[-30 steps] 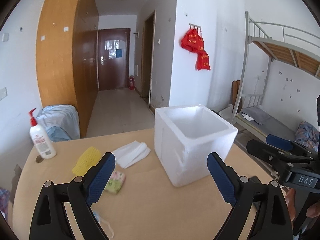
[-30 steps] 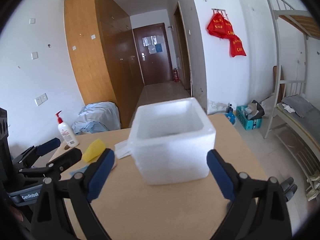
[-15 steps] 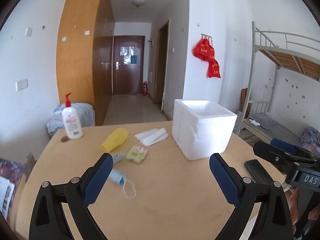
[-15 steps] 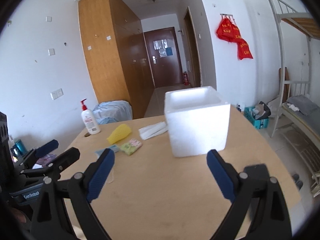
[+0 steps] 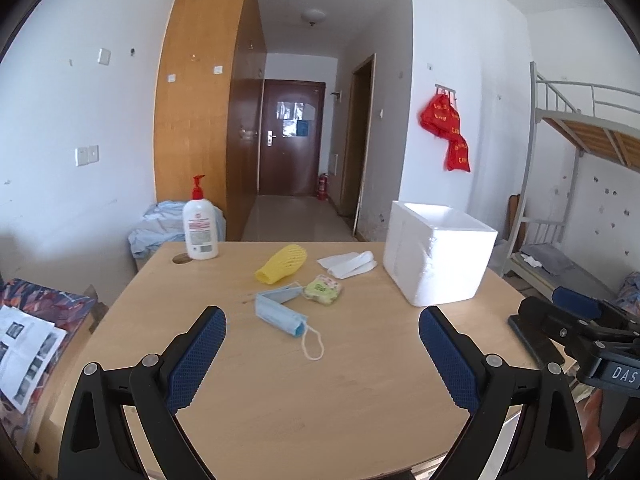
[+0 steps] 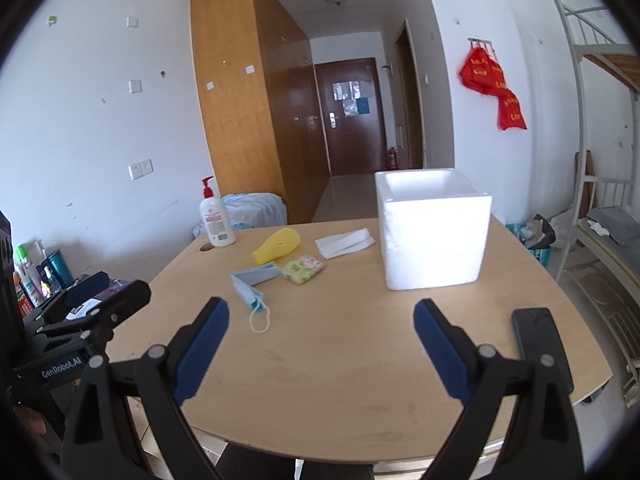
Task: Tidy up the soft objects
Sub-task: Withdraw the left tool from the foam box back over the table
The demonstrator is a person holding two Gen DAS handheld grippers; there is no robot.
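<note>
Foam box (image 5: 438,254) right on table (image 5: 320,380); mask (image 5: 280,312), tissue pack (image 5: 323,289), net sleeve (image 5: 282,269) left; bottle (image 5: 200,226) behind.

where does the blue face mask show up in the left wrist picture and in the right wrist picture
Left wrist: the blue face mask lies just left of centre on the table, ahead of the open left jaws.
Right wrist: the same mask lies left of centre, beyond the left-hand jaw.
Shared landmark: the white foam box, to the mask's right in both views.

Foam box (image 6: 434,240) interior mostly hidden
</note>
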